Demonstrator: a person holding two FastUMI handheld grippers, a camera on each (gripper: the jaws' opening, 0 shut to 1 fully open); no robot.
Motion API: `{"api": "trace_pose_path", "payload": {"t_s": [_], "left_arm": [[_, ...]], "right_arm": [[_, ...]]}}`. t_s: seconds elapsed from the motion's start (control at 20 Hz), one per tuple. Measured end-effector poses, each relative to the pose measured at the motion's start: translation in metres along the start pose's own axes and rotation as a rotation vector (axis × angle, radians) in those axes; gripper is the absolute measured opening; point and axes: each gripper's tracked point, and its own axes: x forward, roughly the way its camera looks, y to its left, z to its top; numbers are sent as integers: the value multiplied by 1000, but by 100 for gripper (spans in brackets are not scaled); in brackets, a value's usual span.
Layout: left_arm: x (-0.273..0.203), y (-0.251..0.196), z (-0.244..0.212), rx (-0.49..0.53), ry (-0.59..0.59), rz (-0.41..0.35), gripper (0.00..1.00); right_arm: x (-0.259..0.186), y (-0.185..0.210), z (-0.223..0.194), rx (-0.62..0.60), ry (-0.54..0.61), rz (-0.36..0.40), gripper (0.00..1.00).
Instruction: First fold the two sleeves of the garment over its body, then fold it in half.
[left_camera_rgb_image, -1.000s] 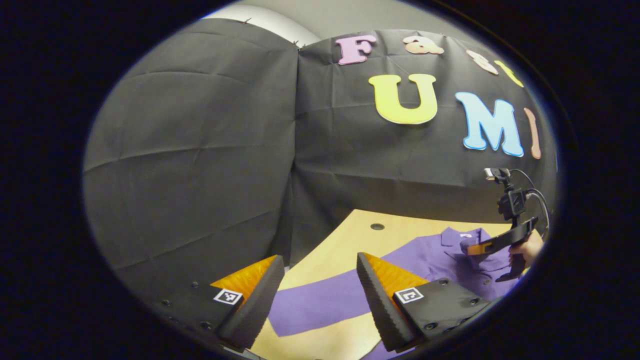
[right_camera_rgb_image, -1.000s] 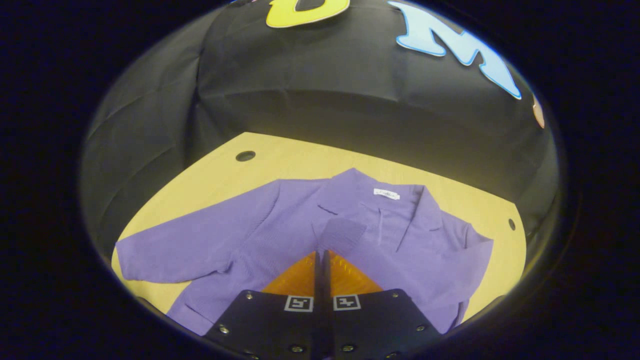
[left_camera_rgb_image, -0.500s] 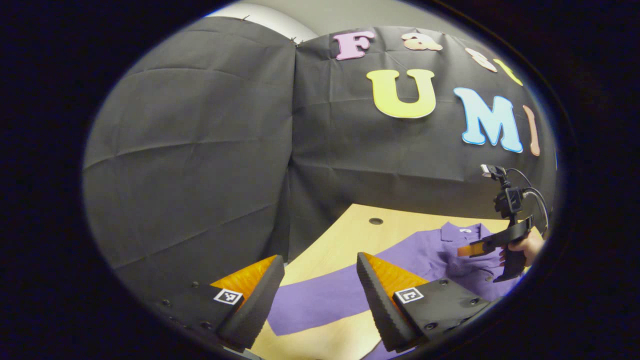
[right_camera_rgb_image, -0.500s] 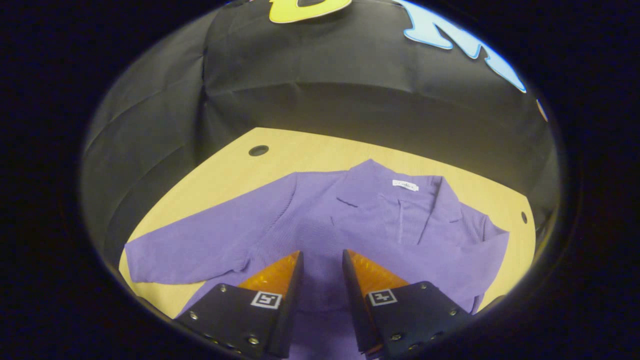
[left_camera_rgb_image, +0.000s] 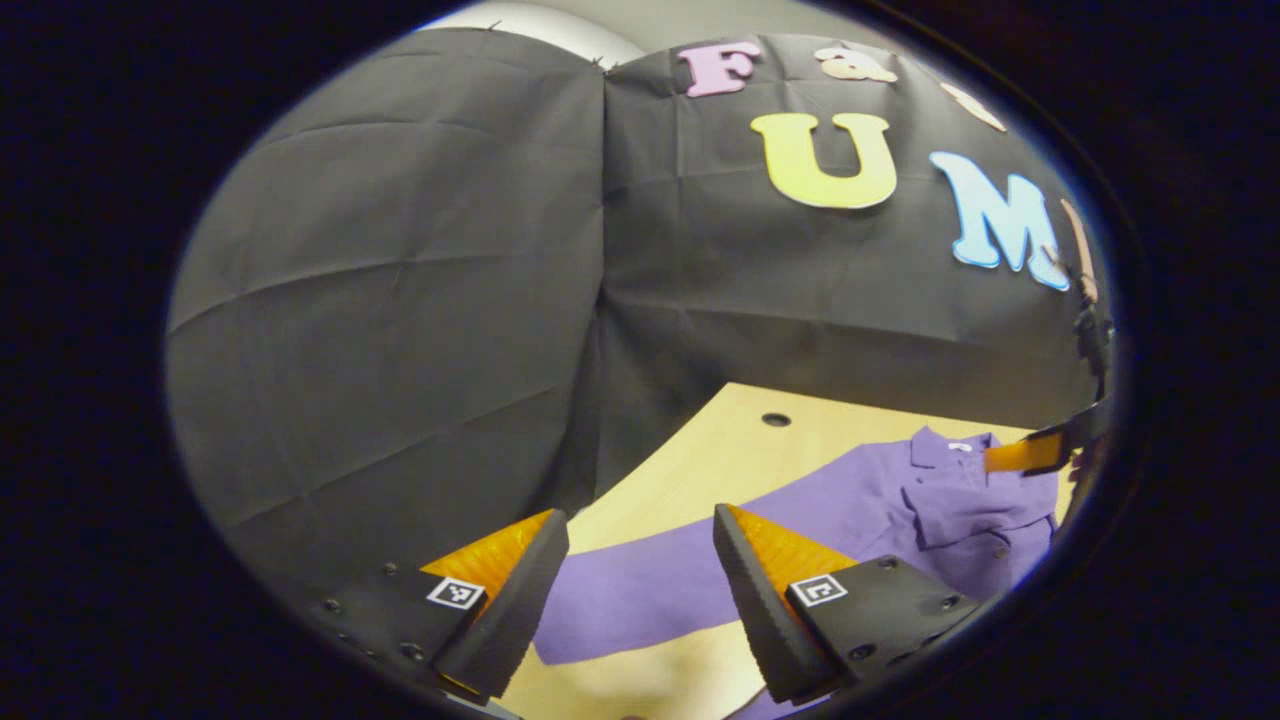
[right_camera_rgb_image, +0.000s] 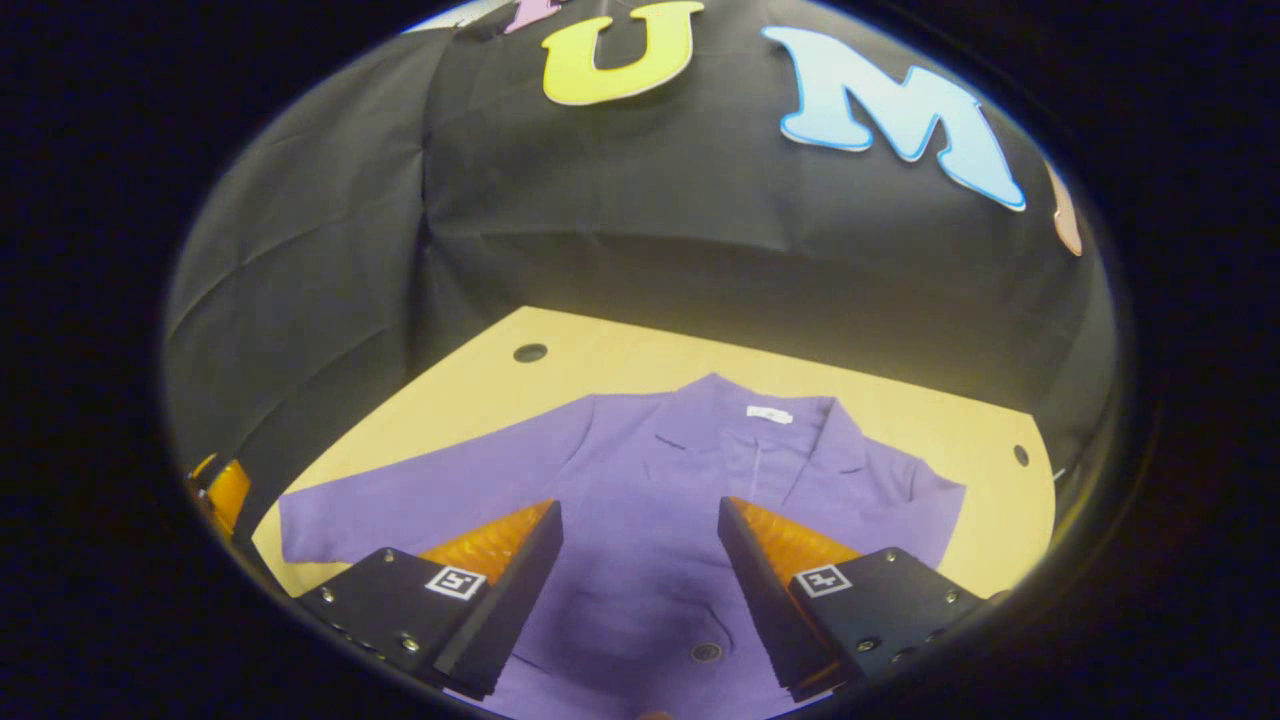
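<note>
A purple jacket (right_camera_rgb_image: 640, 480) lies flat on the wooden table (right_camera_rgb_image: 620, 355), collar toward the booth's black cloth wall (right_camera_rgb_image: 640, 240). Its right sleeve lies folded over the chest (left_camera_rgb_image: 960, 505); its left sleeve (left_camera_rgb_image: 660, 590) is spread out across the table. The right gripper (right_camera_rgb_image: 640, 540) hangs above the jacket's front, jaws wide, holding nothing. The left gripper (left_camera_rgb_image: 640, 555) hovers over the spread sleeve, jaws wide, empty. The jacket's hem is cut off at the bottom of both views.
</note>
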Motion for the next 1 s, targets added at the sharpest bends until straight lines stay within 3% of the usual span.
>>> {"api": "trace_pose_path", "payload": {"t_s": [0.45,0.7,1.0], "left_arm": [[22,56,-76,-101,216,212,94],[42,64,-118,-163,299,270,94],[45,70,-140,-159,346,266,94]], "right_arm": [[-90,-29,27,12,-158,-39,96],[-117,-38,25,22,-190,-52,96],[-131,-41,10,33,-176,-59,96]]}}
